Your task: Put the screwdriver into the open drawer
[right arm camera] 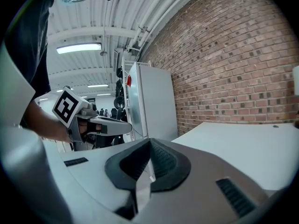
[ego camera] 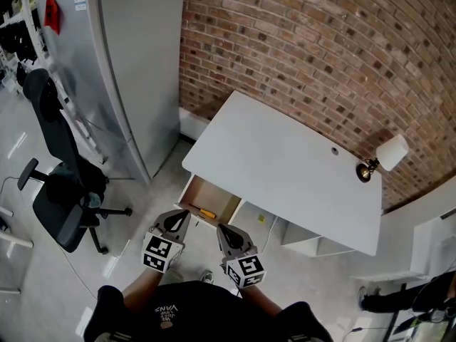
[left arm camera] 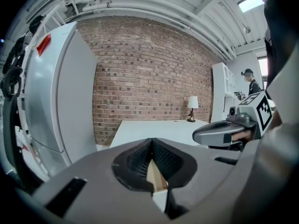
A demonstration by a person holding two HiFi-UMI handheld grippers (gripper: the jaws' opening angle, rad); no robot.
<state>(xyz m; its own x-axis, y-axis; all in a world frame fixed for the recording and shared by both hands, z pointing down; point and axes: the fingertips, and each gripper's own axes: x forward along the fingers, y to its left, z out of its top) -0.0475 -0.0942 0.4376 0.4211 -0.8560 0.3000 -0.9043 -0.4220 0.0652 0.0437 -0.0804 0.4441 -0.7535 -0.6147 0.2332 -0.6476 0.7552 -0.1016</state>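
An open wooden drawer (ego camera: 203,191) sticks out from under the near left corner of the white table (ego camera: 285,166). A small orange-handled screwdriver (ego camera: 206,213) lies inside it near the front edge. My left gripper (ego camera: 179,220) hovers just in front of the drawer, shut and empty. My right gripper (ego camera: 221,231) hangs beside it, a little to the right, also shut and empty. In the left gripper view the jaws (left arm camera: 152,143) meet at their tips, with drawer wood showing behind them. In the right gripper view the jaws (right arm camera: 149,144) are closed with nothing between them.
A small lamp (ego camera: 383,157) stands on the table's far right by the brick wall (ego camera: 320,41). A tall grey fridge (ego camera: 121,70) is to the left, and a black office chair (ego camera: 60,184) is on the floor beside it. White shelving (ego camera: 303,237) sits under the table.
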